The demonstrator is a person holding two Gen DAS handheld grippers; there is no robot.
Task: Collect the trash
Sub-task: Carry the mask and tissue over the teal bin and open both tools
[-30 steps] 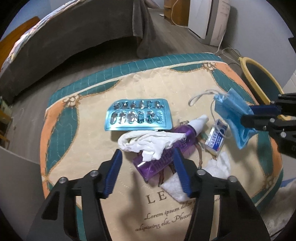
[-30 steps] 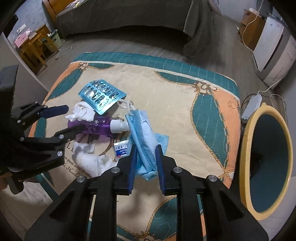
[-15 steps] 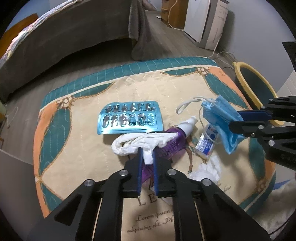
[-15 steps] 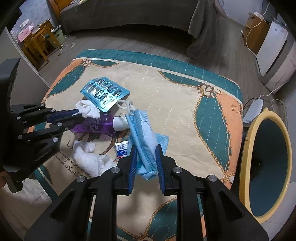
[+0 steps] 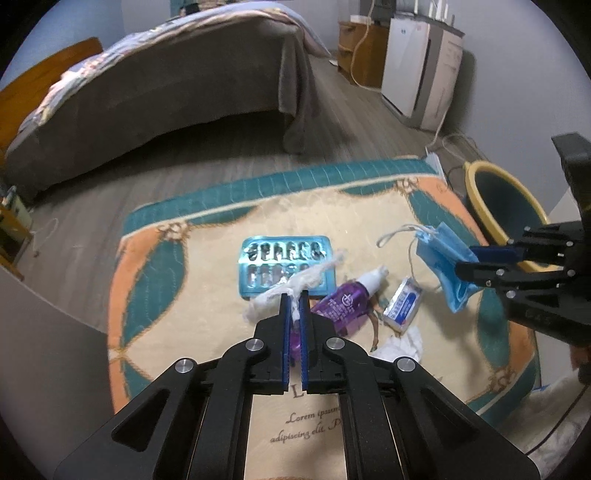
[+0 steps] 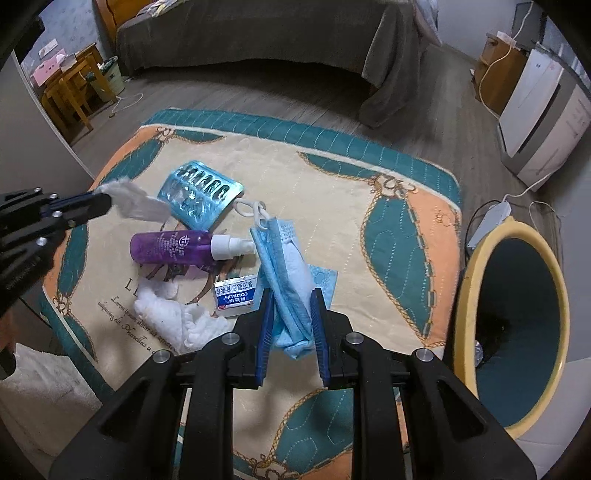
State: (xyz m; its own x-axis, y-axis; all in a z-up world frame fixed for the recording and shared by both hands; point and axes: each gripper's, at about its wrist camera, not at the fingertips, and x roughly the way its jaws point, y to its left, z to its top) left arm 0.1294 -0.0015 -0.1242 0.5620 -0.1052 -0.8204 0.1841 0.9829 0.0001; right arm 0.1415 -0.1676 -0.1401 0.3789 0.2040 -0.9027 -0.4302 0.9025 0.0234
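Observation:
My left gripper (image 5: 294, 297) is shut on a white crumpled tissue (image 5: 299, 282), which hangs above the rug; the right wrist view shows the same tissue (image 6: 133, 201) lifted at the left gripper (image 6: 105, 201). My right gripper (image 6: 290, 306) is shut on a folded blue face mask (image 6: 284, 266), also visible at the right in the left wrist view as the mask (image 5: 441, 266). On the rug lie a purple spray bottle (image 6: 177, 249), a blue blister pack (image 6: 201, 192), a small white-and-blue sachet (image 6: 236, 291) and a second white tissue wad (image 6: 173, 317).
A yellow-rimmed bin (image 6: 467, 295) with a dark teal inside stands off the rug's right edge, beside a power strip and cables (image 6: 491, 218). A grey-covered bed (image 6: 280, 33) is beyond the rug, a white appliance (image 6: 543, 107) by the wall, wooden furniture (image 6: 70, 96) at the far left.
My left gripper closed on the white tissue that lay over the purple bottle and rose with it, uncovering the bottle. The right gripper kept holding the mask in place.

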